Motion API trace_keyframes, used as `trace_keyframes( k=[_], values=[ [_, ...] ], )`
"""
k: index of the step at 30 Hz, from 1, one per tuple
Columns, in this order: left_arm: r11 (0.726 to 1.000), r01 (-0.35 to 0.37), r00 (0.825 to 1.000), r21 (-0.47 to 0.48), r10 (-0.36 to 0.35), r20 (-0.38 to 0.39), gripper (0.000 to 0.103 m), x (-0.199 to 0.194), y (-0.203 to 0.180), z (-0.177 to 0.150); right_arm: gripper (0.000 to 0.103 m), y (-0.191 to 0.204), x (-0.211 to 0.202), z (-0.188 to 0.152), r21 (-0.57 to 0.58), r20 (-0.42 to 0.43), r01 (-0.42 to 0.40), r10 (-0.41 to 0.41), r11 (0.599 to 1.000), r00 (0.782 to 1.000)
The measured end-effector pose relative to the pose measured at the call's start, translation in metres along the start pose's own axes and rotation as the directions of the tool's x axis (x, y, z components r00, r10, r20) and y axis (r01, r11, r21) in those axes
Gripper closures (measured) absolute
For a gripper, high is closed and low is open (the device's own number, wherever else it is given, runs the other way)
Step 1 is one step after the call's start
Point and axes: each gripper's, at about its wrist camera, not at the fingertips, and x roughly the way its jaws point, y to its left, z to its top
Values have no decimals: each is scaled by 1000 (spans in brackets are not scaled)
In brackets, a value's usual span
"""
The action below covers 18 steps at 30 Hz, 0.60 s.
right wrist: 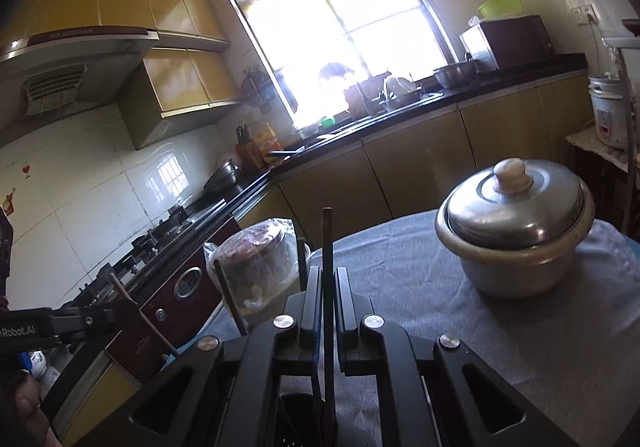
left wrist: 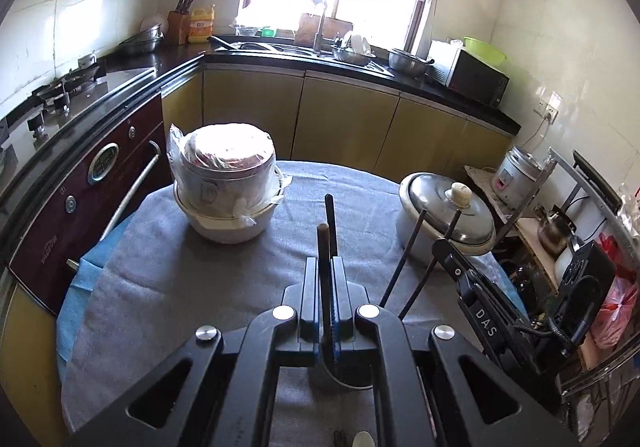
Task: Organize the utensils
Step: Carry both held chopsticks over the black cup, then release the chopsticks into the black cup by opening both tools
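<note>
My left gripper is shut on two thin utensil handles, one brown and one black, which stick up and forward over the grey cloth table. My right gripper is shut on a dark chopstick that stands upright between its jaws. Below it a dark perforated holder shows partly, with the stick's lower end reaching into it. The right gripper also shows in the left wrist view with two thin dark sticks. The left gripper shows in the right wrist view, holding a wooden stick.
A plastic-wrapped steel pot on a white bowl stands at the table's far left. A lidded metal pot stands at the far right. Behind are yellow cabinets, a stove, a sink, a microwave and a rice cooker.
</note>
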Motion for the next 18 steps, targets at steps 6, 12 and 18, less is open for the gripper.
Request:
trace_keyframes(
  k=[6, 12, 18],
  values=[
    [1000, -22, 999, 7, 22, -29, 85, -2, 2, -8, 94, -1, -9, 4, 22, -60, -30, 31, 999, 998],
    [997, -69, 997, 18, 69, 17, 48, -48, 15, -37, 66, 2, -70, 6, 52, -90, -59, 64, 997, 994],
    [998, -55, 995, -22, 53, -81, 48, -78, 32, -101, 37, 11, -151, -28, 69, -153, -44, 54, 997, 987]
  ],
)
